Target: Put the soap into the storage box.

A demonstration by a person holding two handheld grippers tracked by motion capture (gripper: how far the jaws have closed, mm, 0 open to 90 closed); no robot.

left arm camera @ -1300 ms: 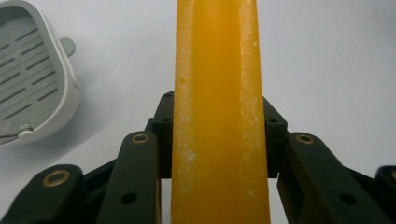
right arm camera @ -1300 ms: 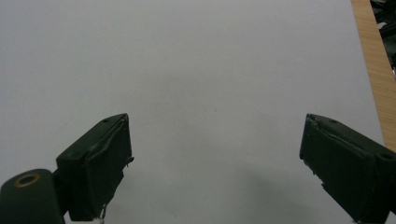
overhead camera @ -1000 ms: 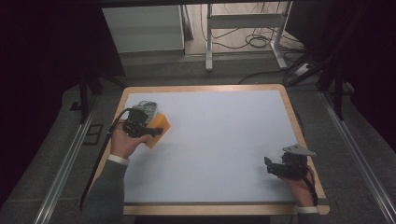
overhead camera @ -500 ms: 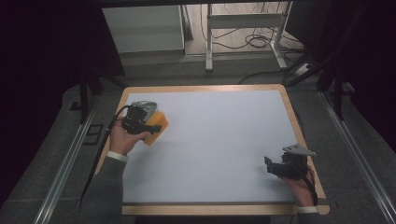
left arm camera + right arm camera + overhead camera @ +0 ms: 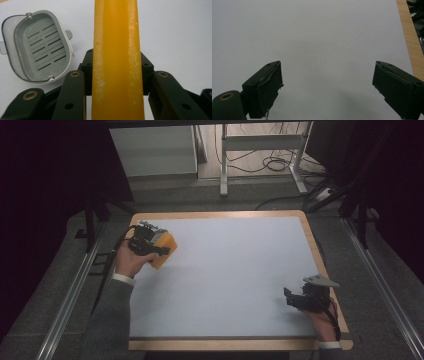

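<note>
A: Left gripper view first: the left gripper (image 5: 117, 82) has its two black jaws pressed against the flat sides of a yellow soap bar (image 5: 116, 50), which stands on edge between them and runs up past the top of the frame. The bar's surface looks waxy, with white flecks on it.

B: So slip is the worry?

A: I'd say so. The jaws seem to hold it low down, near one end, so most of the bar hangs beyond the grip. A quick turn of the hand could let it pivot or slide out.

B: Where would it go?

A: Just beside it, to the left in that view, sits a grey soap dish (image 5: 37, 47) with a slotted insert, lying on the white tabletop (image 5: 235, 270). If the bar is meant for the dish, coming down tilted could catch the rim and tip or push the light dish away.

B: And the other hand?

A: In the high view the right gripper (image 5: 295, 299) rests near the tabletop's right front corner, well apart. Its jaws stand wide with nothing between them, so it cannot steady the dish from there.
</note>
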